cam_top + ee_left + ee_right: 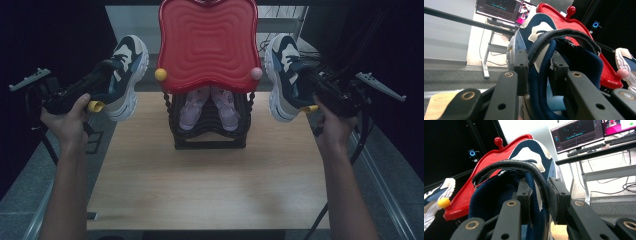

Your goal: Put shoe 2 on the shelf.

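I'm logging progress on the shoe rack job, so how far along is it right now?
Done: a pink pair already sits on the black rack under the red top. In hand: the left gripper is clamped on the collar of one navy sneaker, the right gripper on the other sneaker, both held in the air beside the rack. Left: probably setting both down.

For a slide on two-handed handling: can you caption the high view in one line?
Left gripper and right gripper each hold a navy-and-white sneaker aloft beside a red-topped rack.
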